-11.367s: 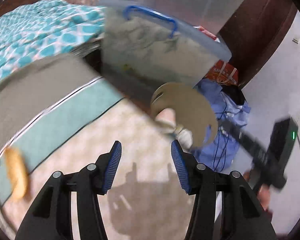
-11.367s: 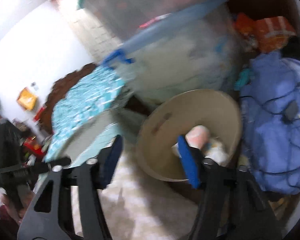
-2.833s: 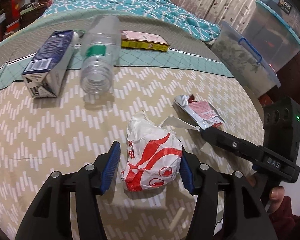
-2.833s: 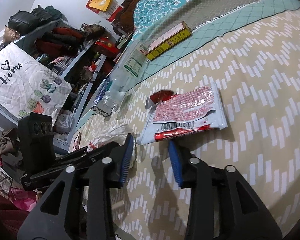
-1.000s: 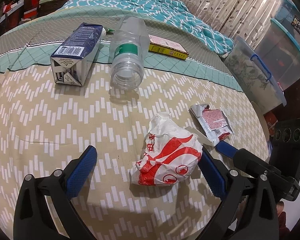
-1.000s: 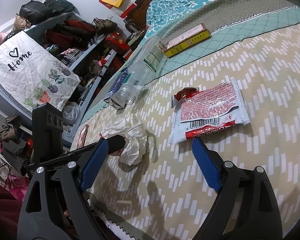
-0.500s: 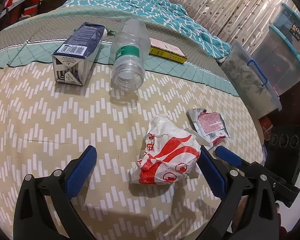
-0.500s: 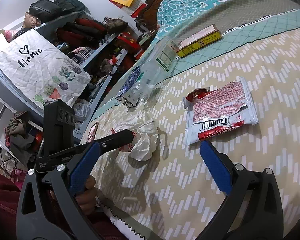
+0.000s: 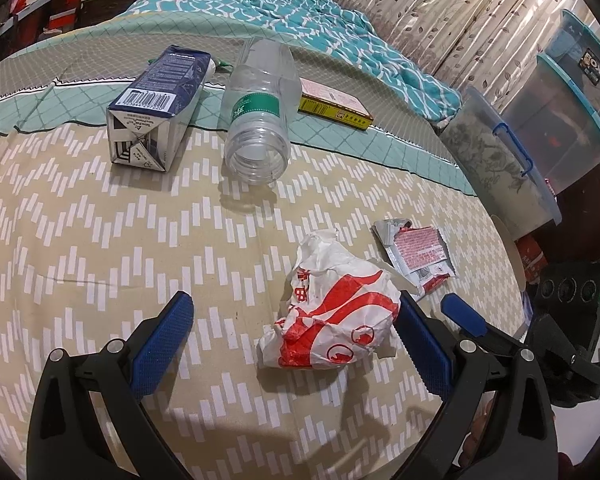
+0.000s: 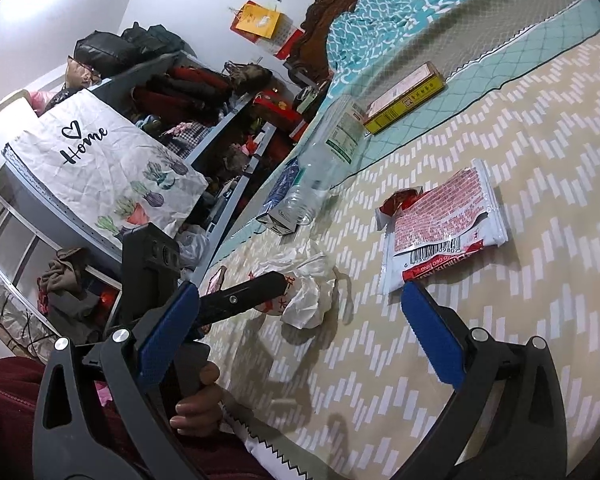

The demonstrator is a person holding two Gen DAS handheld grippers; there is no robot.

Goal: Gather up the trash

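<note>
Spread wide and empty, left gripper (image 9: 292, 340) straddling crumpled red-and-white plastic bag (image 9: 332, 316), bag hard against its right pad.

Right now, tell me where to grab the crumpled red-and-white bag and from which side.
Probably pinch the crumpled bag across its bulging middle, coming down from above with the left tool, whose open fingers already bracket it. The bag lies in a loose lump on the bed cover, so the middle offers most to squeeze.

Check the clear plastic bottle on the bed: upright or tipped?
Tipped. The plastic bottle lies on its side beside the carton.
</note>
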